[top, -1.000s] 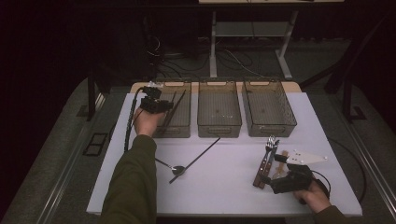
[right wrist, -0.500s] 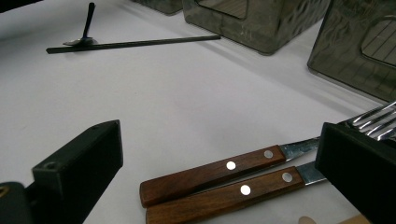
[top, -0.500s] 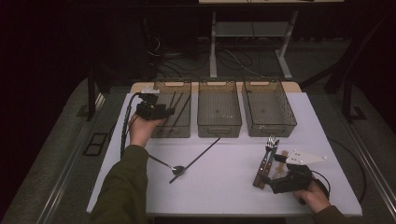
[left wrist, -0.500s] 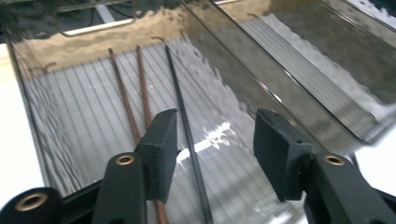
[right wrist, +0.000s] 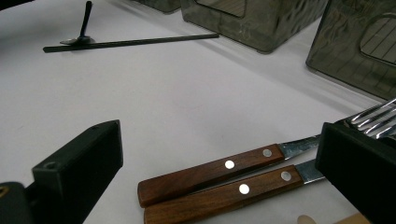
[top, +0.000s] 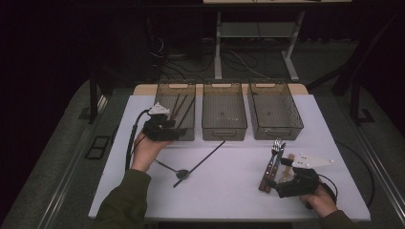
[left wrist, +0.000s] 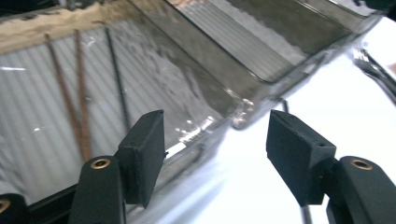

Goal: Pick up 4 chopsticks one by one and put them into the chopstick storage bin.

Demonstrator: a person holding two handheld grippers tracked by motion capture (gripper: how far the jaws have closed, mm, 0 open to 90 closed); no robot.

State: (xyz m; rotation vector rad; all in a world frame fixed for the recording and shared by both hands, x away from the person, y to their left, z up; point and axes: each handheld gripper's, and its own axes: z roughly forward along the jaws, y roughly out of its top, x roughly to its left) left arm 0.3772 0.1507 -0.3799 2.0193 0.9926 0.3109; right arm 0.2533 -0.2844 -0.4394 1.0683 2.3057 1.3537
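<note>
Three chopsticks [left wrist: 81,100] are lying in the left bin [top: 165,89], above which the left gripper [top: 176,134] has just been opening, jaws spread and empty. One black chopstick [top: 199,162], a spoon [top: 180,173] and two forks [right wrist: 219,183] are waiting on the table [top: 229,191]; the right gripper [right wrist: 224,158], jaws spread, is hovering over the forks

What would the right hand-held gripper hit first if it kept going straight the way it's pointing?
Most likely the two wooden-handled forks lying just ahead between the open jaws of the right hand-held gripper. Beyond them stands the right-hand bin, though depth is hard to judge.

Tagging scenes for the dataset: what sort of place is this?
Likely a lab data-collection bench, not a kitchen: a white table with three clear bins in a row, cutlery laid out, cables and dark surroundings behind.
</note>
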